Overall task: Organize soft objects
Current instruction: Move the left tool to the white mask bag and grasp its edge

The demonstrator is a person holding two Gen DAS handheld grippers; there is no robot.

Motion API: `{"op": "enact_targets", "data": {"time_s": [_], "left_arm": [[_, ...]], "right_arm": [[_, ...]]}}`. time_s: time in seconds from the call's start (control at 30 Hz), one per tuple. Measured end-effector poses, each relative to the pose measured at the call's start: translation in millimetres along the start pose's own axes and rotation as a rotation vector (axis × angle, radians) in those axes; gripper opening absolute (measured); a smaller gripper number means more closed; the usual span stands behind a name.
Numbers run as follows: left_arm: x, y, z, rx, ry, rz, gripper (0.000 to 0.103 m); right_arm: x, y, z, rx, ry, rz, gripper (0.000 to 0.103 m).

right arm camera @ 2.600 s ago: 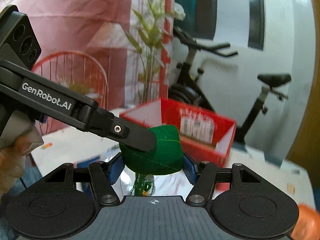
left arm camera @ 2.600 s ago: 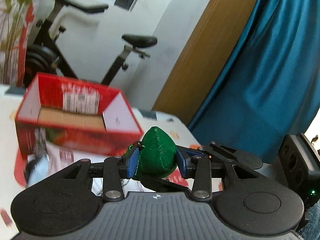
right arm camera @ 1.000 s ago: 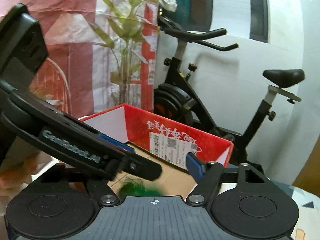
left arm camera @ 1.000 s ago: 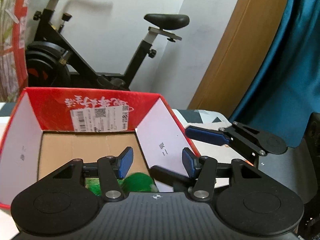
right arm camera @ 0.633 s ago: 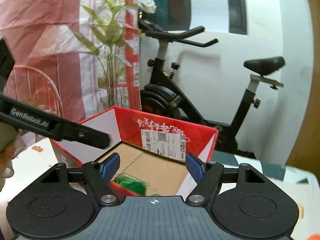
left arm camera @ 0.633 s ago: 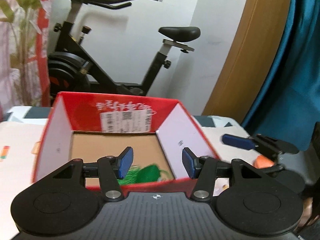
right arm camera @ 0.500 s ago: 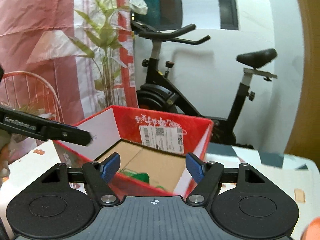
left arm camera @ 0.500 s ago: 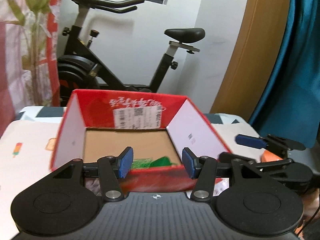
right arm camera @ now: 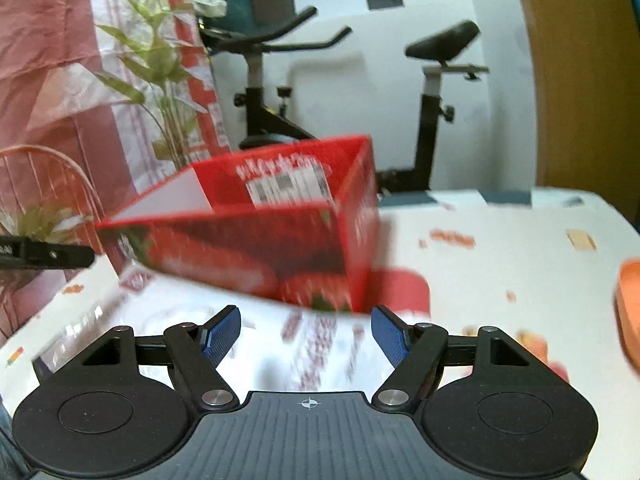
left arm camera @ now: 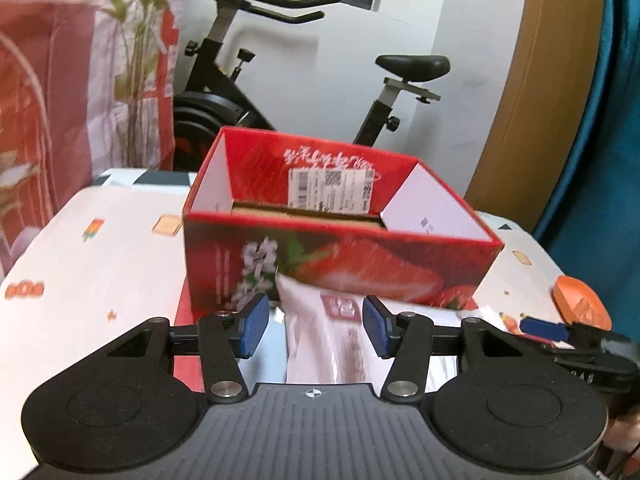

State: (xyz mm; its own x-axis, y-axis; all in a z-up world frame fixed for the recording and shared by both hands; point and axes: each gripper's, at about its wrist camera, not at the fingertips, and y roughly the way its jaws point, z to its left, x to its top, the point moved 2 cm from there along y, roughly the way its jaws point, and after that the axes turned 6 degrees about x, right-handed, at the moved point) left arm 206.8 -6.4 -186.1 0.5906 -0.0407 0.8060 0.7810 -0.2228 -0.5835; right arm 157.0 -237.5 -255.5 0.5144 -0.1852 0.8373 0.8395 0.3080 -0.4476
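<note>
A red strawberry-print cardboard box point(left arm camera: 340, 256) stands open on the table; it also shows in the right wrist view point(right arm camera: 256, 252), blurred. Its inside is hidden from both views. My left gripper point(left arm camera: 312, 324) is open and empty, low in front of the box, above a white plastic packet point(left arm camera: 328, 344) that lies against the box front. My right gripper point(right arm camera: 306, 334) is open and empty, over the same printed packet point(right arm camera: 304, 344). An orange soft object point(left arm camera: 580, 306) lies at the right of the table, next to the right gripper's fingers point(left arm camera: 544, 330); it shows at the right edge of the right wrist view point(right arm camera: 628, 304).
The table has a white patterned cloth point(left arm camera: 100, 264). An exercise bike point(left arm camera: 256, 92) stands behind it by the white wall. A teal curtain point(left arm camera: 600, 140) hangs at the right, a red and white printed curtain with a plant point(right arm camera: 152, 80) at the left.
Both grippers let go of the green soft objects into the box, then drew back and down. The box interior has dropped out of sight, and the right gripper has swung right.
</note>
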Motion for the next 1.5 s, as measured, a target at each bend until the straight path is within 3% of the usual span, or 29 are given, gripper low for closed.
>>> {"op": "enact_targets", "data": {"time_s": [0.2, 0.47, 0.63, 1.2, 1.3, 1.5], "left_arm": [[-19, 2, 3, 0.011, -0.029, 0.043, 0.05], [-29, -7, 12, -0.022, -0.094, 0.019, 0.049], [-33, -2, 19, -0.031, -0.149, 0.033, 0.049], [-35, 26, -4, -0.041, -0.051, 0.098, 0.049], [-39, 26, -3, -0.045, -0.07, 0.09, 0.041], [-44, 27, -4, -0.034, -0.056, 0.085, 0.037]], "right_arm": [[-36, 2, -2, -0.038, 0.003, 0.061, 0.069], [-58, 15, -1, -0.027, 0.026, 0.088, 0.072], [-62, 18, 10, -0.029, -0.052, 0.09, 0.076], [-62, 19, 4, -0.007, -0.03, 0.093, 0.077], [-62, 19, 4, -0.005, -0.028, 0.092, 0.077], [-63, 19, 5, -0.004, -0.027, 0.091, 0.079]]}}
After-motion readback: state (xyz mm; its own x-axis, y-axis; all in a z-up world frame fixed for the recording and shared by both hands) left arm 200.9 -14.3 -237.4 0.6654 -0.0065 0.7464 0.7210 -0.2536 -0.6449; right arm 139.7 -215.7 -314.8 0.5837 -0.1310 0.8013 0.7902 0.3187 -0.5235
